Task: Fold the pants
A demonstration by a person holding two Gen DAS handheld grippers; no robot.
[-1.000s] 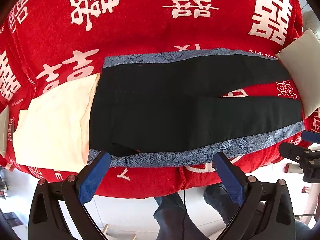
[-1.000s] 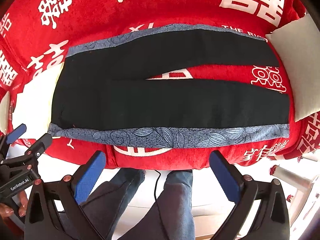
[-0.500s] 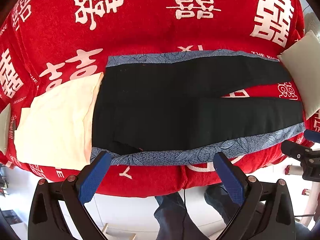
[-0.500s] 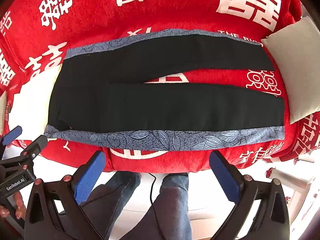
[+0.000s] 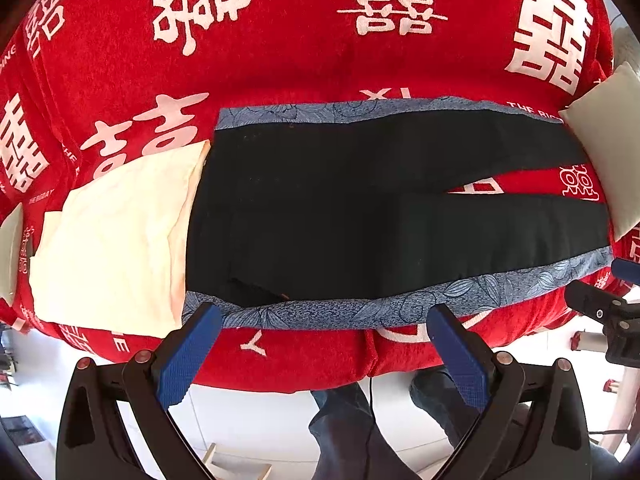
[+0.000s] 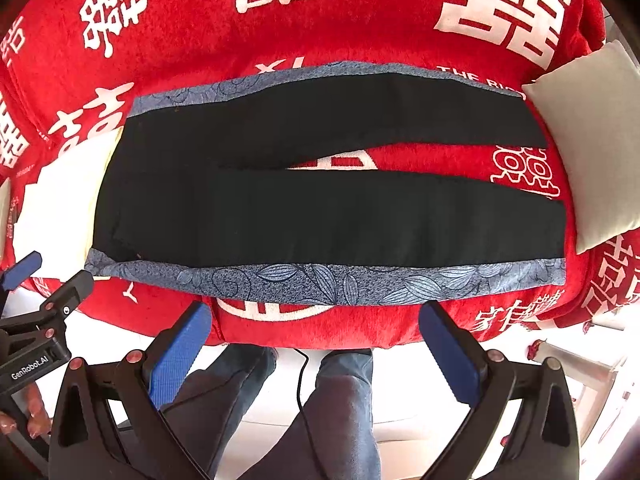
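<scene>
One red blanket (image 5: 304, 64) printed with large white characters covers the whole sofa or bed-like surface; which it is cannot be told. On it the black pants (image 5: 360, 216) lie flat and spread lengthwise, waistband end to the left and the two legs running right, parted by a narrow wedge of red. A blue-grey leaf-patterned stripe (image 6: 328, 280) runs along the near edge of the near leg, close to the front edge of the blanket, with a matching stripe along the far leg. A cream folded cloth (image 5: 112, 240) lies touching the waistband end, and a pale cushion (image 6: 584, 140) sits just beside the leg cuffs. Below the blanket edge, a person's legs in blue jeans (image 6: 344, 408) show. Both the left tongs (image 5: 320, 356) and the right tongs (image 6: 316, 352) hang released, blue pads spread wide, grasping nothing, just short of the near stripe.
</scene>
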